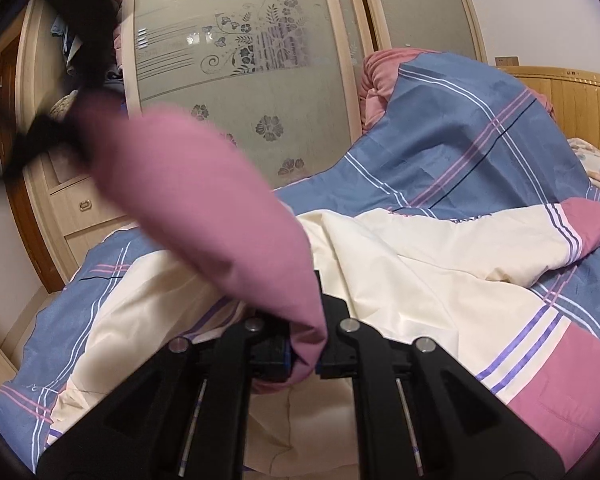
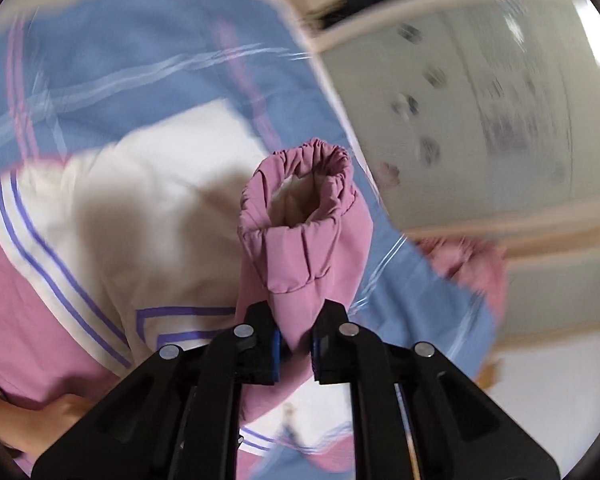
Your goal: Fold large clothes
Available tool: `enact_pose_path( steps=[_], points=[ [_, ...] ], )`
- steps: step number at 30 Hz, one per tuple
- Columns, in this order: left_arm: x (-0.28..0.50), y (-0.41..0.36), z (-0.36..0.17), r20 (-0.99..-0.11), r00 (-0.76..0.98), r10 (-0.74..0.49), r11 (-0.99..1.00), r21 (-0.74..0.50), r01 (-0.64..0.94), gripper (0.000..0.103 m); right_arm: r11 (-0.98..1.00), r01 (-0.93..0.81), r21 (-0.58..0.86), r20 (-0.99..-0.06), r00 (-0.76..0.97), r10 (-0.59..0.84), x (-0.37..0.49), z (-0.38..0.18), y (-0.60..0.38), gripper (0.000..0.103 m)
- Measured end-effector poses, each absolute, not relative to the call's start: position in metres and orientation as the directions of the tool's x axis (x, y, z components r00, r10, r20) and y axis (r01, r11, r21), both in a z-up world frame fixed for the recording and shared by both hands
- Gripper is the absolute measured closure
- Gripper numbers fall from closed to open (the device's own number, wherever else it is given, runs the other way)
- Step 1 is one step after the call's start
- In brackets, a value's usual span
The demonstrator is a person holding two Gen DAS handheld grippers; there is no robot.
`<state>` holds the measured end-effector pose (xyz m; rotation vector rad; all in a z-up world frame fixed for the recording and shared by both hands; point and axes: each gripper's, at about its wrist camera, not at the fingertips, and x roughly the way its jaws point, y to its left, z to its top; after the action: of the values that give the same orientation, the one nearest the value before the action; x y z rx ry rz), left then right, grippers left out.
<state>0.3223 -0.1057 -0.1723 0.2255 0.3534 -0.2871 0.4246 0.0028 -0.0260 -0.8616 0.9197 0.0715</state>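
Note:
A cream and pink padded jacket (image 1: pixel 400 280) with purple stripes lies spread on the bed. My left gripper (image 1: pixel 304 356) is shut on a pink sleeve (image 1: pixel 204 216) of it, which is lifted and stretches up to the left. The other gripper shows as a dark blur (image 1: pixel 40 140) at the sleeve's far end. In the right wrist view my right gripper (image 2: pixel 295 348) is shut on the pink sleeve cuff (image 2: pixel 300 216), whose elastic opening faces the camera. The jacket body (image 2: pixel 120 216) lies below it, blurred. The second sleeve (image 1: pixel 580 224) rests at the far right.
A blue plaid quilt (image 1: pixel 460 132) covers the bed and is heaped at the back. A wardrobe with frosted sliding doors (image 1: pixel 240 60) stands behind the bed. A wooden headboard (image 1: pixel 572 96) is at the right. Drawers (image 1: pixel 84 208) are at the left.

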Motion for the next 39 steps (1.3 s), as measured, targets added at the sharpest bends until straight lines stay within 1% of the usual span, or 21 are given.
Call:
enact_pose_path(
  steps=[3, 6, 12, 17, 19, 22, 23, 24, 25, 26, 28, 29, 30, 31, 32, 33, 34, 36, 37, 38, 39],
  points=[
    [0.322, -0.105, -0.173, -0.374, 0.892, -0.253, 0.933, 0.150, 0.328, 0.095, 0.869, -0.291, -0.400, -0.762, 0.632, -0.140, 0.429, 0.000, -0.072, 0.092],
    [0.325, -0.106, -0.179, -0.396, 0.877, -0.272, 0.926, 0.139, 0.350, 0.095, 0.962, -0.171, -0.212, -0.781, 0.622, -0.061, 0.425, -0.014, -0.154, 0.092],
    [0.324, -0.117, -0.190, -0.407, 0.875, -0.263, 0.910, 0.196, 0.365, 0.093, 0.978, -0.017, 0.207, -0.814, 0.552, 0.182, 0.394, -0.118, -0.277, 0.092],
    [0.320, -0.133, -0.203, -0.425, 0.869, -0.254, 0.873, 0.286, 0.395, 0.092, 0.848, 0.059, 0.527, -0.747, 0.508, 0.429, 0.390, -0.214, -0.317, 0.092],
    [0.318, -0.139, -0.208, -0.422, 0.876, -0.232, 0.859, 0.333, 0.388, 0.092, 0.806, 0.058, 0.589, -0.700, 0.536, 0.473, 0.382, -0.228, -0.319, 0.092],
    [0.318, -0.137, -0.208, -0.432, 0.868, -0.246, 0.846, 0.340, 0.409, 0.088, 0.799, 0.038, 0.601, -0.674, 0.561, 0.480, 0.379, -0.232, -0.317, 0.092],
    [0.312, -0.138, -0.207, -0.458, 0.845, -0.276, 0.800, 0.378, 0.466, 0.083, 0.799, 0.041, 0.600, -0.675, 0.562, 0.478, 0.379, -0.233, -0.316, 0.092],
    [0.305, -0.139, -0.208, -0.471, 0.836, -0.280, 0.738, 0.452, 0.502, 0.072, 0.795, 0.041, 0.605, -0.672, 0.563, 0.482, 0.380, -0.235, -0.319, 0.092],
    [0.298, -0.136, -0.206, -0.464, 0.840, -0.281, 0.674, 0.528, 0.517, 0.049, 0.786, 0.041, 0.616, -0.663, 0.566, 0.490, 0.381, -0.236, -0.321, 0.092],
    [0.286, -0.126, -0.199, -0.452, 0.833, -0.320, 0.626, 0.559, 0.544, 0.039, 0.774, 0.041, 0.632, -0.653, 0.566, 0.503, 0.381, -0.237, -0.323, 0.092],
    [0.270, -0.096, -0.175, -0.505, 0.706, -0.496, 0.560, 0.436, 0.705, 0.019, 0.759, 0.036, 0.650, -0.638, 0.568, 0.520, 0.382, -0.240, -0.329, 0.092],
    [0.260, -0.076, -0.158, -0.519, 0.618, -0.591, 0.511, 0.353, 0.784, 0.014, 0.754, 0.035, 0.656, -0.633, 0.570, 0.524, 0.380, -0.241, -0.331, 0.092],
    [0.249, -0.058, -0.144, -0.500, 0.571, -0.651, 0.474, 0.321, 0.820, 0.011, 0.746, 0.033, 0.665, -0.625, 0.571, 0.532, 0.380, -0.242, -0.333, 0.092],
    [0.239, -0.041, -0.130, -0.431, 0.598, -0.676, 0.486, 0.350, 0.801, 0.010, 0.741, 0.031, 0.671, -0.618, 0.574, 0.536, 0.379, -0.243, -0.334, 0.092],
    [0.237, -0.027, -0.118, -0.346, 0.664, -0.662, 0.555, 0.370, 0.745, 0.009, 0.735, 0.028, 0.677, -0.612, 0.577, 0.542, 0.377, -0.245, -0.334, 0.092],
    [0.242, -0.019, -0.110, -0.301, 0.714, -0.632, 0.628, 0.343, 0.699, 0.005, 0.733, 0.025, 0.680, -0.607, 0.581, 0.543, 0.375, -0.246, -0.335, 0.092],
    [0.261, -0.004, -0.099, -0.251, 0.787, -0.564, 0.749, 0.247, 0.615, 0.005, 0.730, 0.023, 0.683, -0.601, 0.586, 0.544, 0.373, -0.248, -0.335, 0.092],
    [0.298, 0.020, -0.100, -0.207, 0.864, -0.459, 0.878, 0.042, 0.477, 0.005, 0.726, 0.020, 0.687, -0.592, 0.595, 0.543, 0.372, -0.250, -0.334, 0.091],
    [0.316, 0.031, -0.108, -0.209, 0.893, -0.399, 0.916, -0.065, 0.395, 0.005, 0.723, 0.017, 0.690, -0.586, 0.600, 0.545, 0.371, -0.251, -0.334, 0.091],
    [0.342, 0.040, -0.128, -0.271, 0.907, -0.323, 0.943, -0.179, 0.282, 0.005, 0.722, 0.012, 0.691, -0.579, 0.606, 0.544, 0.370, -0.251, -0.334, 0.091],
    [0.367, 0.042, -0.152, -0.371, 0.887, -0.275, 0.953, -0.229, 0.199, 0.005, 0.727, 0.007, 0.687, -0.575, 0.616, 0.538, 0.369, -0.251, -0.334, 0.090]
  ],
)
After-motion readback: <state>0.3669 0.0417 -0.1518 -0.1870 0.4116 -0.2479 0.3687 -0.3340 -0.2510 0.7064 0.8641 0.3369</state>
